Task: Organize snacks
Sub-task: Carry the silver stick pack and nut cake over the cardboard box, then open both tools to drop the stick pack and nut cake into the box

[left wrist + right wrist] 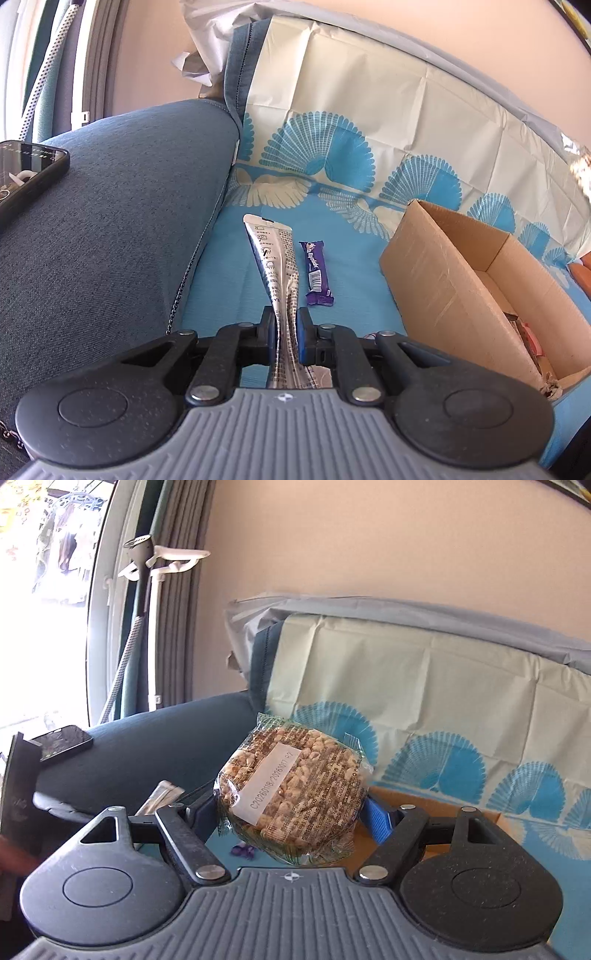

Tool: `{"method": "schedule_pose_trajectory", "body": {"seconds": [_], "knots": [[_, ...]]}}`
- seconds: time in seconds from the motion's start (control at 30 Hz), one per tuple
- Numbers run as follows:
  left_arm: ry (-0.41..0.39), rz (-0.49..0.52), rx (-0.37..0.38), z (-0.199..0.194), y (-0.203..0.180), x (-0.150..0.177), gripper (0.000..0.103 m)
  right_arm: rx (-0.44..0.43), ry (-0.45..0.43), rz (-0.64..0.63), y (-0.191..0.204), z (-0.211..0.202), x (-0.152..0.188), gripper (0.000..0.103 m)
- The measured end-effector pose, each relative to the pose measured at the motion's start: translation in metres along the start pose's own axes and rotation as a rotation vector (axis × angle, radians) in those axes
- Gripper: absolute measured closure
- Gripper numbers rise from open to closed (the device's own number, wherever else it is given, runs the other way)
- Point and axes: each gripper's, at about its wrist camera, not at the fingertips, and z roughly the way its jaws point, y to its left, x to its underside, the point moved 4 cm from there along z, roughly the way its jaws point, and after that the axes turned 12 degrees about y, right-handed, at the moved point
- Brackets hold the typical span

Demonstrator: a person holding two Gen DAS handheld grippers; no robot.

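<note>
In the left wrist view my left gripper (285,325) is shut on a long silver snack packet (275,266) that sticks out forward above the blue cloth. A small purple candy bar (317,274) lies on the cloth just right of it. An open cardboard box (476,288) stands to the right with some wrapped snacks inside. In the right wrist view my right gripper (291,812) is shut on a round puffed rice cake pack (291,794) with a white date label, held above the box (436,805). The silver packet (159,801) shows at left.
A blue sofa armrest (110,229) rises on the left with a black phone (26,177) lying on it. The patterned blue and cream cloth (369,147) covers the seat and backrest. A window, curtains and a stand are at far left (144,590).
</note>
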Motion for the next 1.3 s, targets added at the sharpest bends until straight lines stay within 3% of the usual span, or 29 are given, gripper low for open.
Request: {"method": "schedule_pose_trajectory", "body": {"seconds": [0.13, 0.3, 0.53, 0.67, 0.93, 1.07, 1.3], "knots": [[0.003, 0.009, -0.008, 0.002, -0.001, 0.001, 0.091, 0.091, -0.031, 0.063, -0.044, 0.010, 0.019, 0.023], [-0.010, 0.026, -0.010, 0.002, -0.002, 0.002, 0.091, 0.194, 0.050, 0.198, -0.080, 0.026, 0.047, 0.023], [-0.038, 0.077, -0.023, -0.002, -0.017, 0.001, 0.091, 0.231, 0.067, 0.206, -0.098, 0.029, 0.056, 0.023], [-0.015, -0.009, -0.004, -0.003, -0.029, -0.010, 0.091, 0.245, 0.097, 0.228, -0.111, 0.028, 0.060, 0.023], [-0.096, 0.063, 0.121, -0.018, -0.132, -0.059, 0.091, 0.274, 0.121, 0.327, -0.140, 0.031, 0.067, 0.023], [-0.072, 0.086, 0.224, -0.014, -0.190, -0.072, 0.091, 0.292, 0.119, 0.340, -0.146, 0.032, 0.068, 0.023], [-0.056, 0.158, 0.290, -0.002, -0.260, -0.074, 0.089, 0.310, 0.119, 0.373, -0.154, 0.031, 0.071, 0.023]]}}
